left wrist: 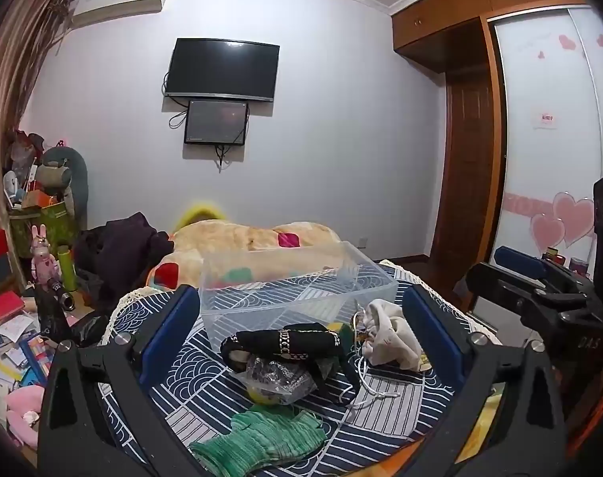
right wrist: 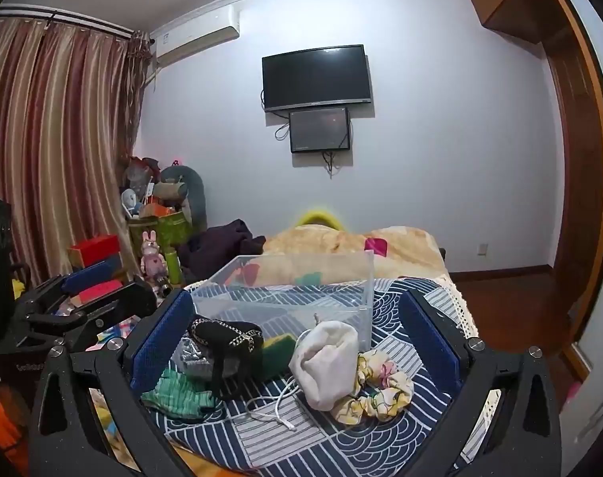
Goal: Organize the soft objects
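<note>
Both grippers, left gripper (left wrist: 301,326) and right gripper (right wrist: 297,338), stand spread wide, holding nothing; black pouch (left wrist: 281,344), white cloth bag (right wrist: 329,357) and green glove (left wrist: 261,435) lie between their fingers, clear bin (right wrist: 293,290) just beyond.

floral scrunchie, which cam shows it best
The right wrist view: the floral scrunchie lies in full sight beside the white cloth pouch. In the left wrist view the pouch hides nearly all of it; only a yellowish sliver shows at its right edge.

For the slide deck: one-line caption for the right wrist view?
Open right gripper faces a white pouch, scrunchie and clear bin.
</note>
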`<state>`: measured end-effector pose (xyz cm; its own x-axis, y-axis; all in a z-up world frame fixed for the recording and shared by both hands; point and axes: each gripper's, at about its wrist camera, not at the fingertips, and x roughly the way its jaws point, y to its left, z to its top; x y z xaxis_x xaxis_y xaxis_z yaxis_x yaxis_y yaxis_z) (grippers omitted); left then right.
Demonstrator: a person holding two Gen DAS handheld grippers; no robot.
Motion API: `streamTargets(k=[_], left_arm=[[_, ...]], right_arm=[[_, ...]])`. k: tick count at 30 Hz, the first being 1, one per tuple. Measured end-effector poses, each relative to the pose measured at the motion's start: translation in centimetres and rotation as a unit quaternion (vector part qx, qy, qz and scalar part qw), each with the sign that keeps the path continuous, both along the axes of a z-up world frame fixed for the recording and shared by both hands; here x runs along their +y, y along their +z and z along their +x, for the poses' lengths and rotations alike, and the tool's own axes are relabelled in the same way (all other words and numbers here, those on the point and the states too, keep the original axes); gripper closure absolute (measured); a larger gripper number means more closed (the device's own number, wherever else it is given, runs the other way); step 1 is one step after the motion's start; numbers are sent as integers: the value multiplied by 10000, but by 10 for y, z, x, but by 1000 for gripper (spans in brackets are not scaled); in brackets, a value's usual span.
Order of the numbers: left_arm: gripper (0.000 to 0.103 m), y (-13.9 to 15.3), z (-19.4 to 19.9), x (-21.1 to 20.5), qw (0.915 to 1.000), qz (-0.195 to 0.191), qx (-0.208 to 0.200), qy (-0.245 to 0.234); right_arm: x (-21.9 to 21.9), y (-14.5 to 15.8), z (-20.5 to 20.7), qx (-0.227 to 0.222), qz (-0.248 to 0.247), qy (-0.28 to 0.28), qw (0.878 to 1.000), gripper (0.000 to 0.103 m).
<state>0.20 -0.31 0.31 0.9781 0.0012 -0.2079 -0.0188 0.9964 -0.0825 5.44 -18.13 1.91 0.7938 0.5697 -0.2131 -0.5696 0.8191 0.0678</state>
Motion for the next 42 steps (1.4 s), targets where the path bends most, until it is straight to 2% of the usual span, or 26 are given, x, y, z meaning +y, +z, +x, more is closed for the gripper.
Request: streamTargets(k=[42], left_arm=[[0, 3, -8, -6, 9999, 63, -95, -13]], right_arm=[[-3, 3, -2, -1, 84, 24, 10000, 0]])
